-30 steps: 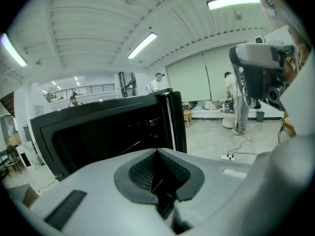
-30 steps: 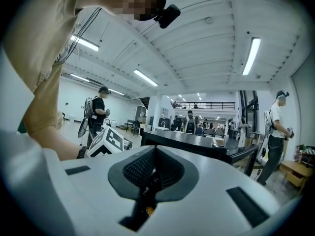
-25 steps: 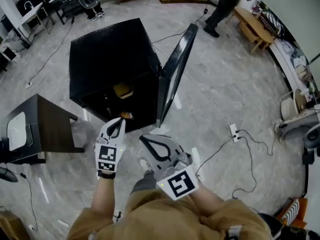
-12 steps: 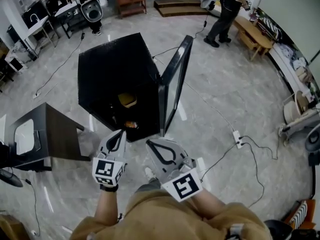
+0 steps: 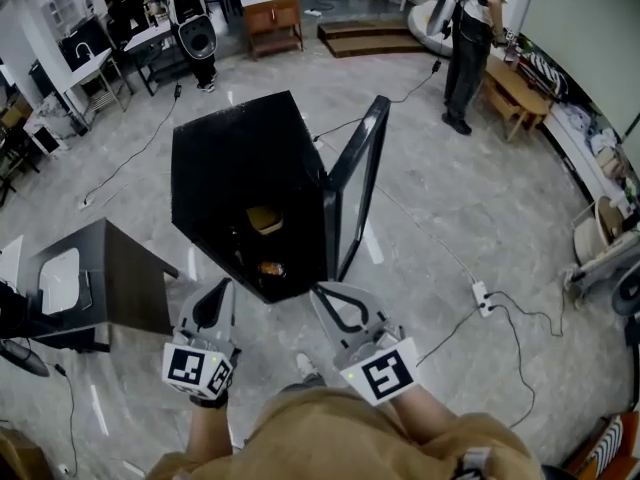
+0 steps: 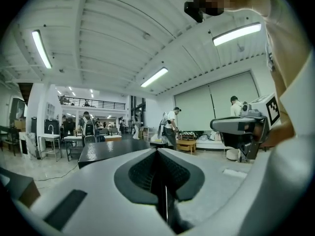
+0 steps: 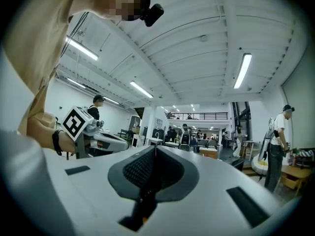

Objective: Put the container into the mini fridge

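The black mini fridge (image 5: 235,158) stands on the floor with its door (image 5: 352,193) swung open to the right. Inside it, a yellowish container (image 5: 265,218) sits on the upper level and a small orange container (image 5: 272,267) lies lower down, near the front. My left gripper (image 5: 222,286) is shut and empty, a short way in front of the fridge's opening. My right gripper (image 5: 320,290) is also shut with nothing in it, below the door's bottom edge. Both gripper views point up across the room; the left gripper (image 6: 158,150) and right gripper (image 7: 155,149) show closed jaws.
A dark side table (image 5: 110,278) with a white item on it stands at the left. A power strip (image 5: 481,294) and cables lie on the floor at the right. A person (image 5: 468,28) stands far back by a wooden bench (image 5: 515,83).
Both grippers have drawn back from the fridge's opening toward my body. The orange container, which was at the left gripper's tip, now lies inside the fridge apart from it.
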### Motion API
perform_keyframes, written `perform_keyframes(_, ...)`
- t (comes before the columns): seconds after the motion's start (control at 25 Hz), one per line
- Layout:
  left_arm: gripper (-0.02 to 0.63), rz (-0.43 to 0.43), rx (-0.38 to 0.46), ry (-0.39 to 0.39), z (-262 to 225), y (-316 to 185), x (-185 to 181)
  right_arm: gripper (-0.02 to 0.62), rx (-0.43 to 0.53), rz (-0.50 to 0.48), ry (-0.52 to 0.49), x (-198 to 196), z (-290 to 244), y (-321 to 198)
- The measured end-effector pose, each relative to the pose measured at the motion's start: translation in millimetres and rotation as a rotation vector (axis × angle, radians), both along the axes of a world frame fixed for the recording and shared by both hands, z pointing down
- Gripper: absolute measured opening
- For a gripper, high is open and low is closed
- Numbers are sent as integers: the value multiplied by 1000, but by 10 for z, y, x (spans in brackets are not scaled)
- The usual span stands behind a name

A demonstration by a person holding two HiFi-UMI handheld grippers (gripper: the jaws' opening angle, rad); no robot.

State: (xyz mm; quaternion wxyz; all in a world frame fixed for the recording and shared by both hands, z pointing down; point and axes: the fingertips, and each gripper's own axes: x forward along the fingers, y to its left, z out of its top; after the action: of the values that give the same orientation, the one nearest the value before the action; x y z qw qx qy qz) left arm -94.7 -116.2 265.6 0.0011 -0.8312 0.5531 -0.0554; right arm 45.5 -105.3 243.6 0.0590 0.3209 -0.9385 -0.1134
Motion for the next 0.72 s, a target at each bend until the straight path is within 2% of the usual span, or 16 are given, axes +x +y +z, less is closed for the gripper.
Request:
perform_keyframes(0.08,3,-20,15,6,-50,76,-68,2,15,4,-28,34,-78,1)
perform_keyframes(0.2,3,-49,35,22,-116,174,-135,2,59,23,-223,85,-398,-15)
perform_keyframes(0.24,3,-57,40,28,-135,215,-155,2,67,24,-240,100,-443,-8)
perform_keyframes(0.6,3,-145,67,56,-274,530,-522,2,40,10,-193,108,-397,18)
perform_keyframes(0.72,3,-171,75,62,-329,639,-567,2,13,3,-218,112,-424,6)
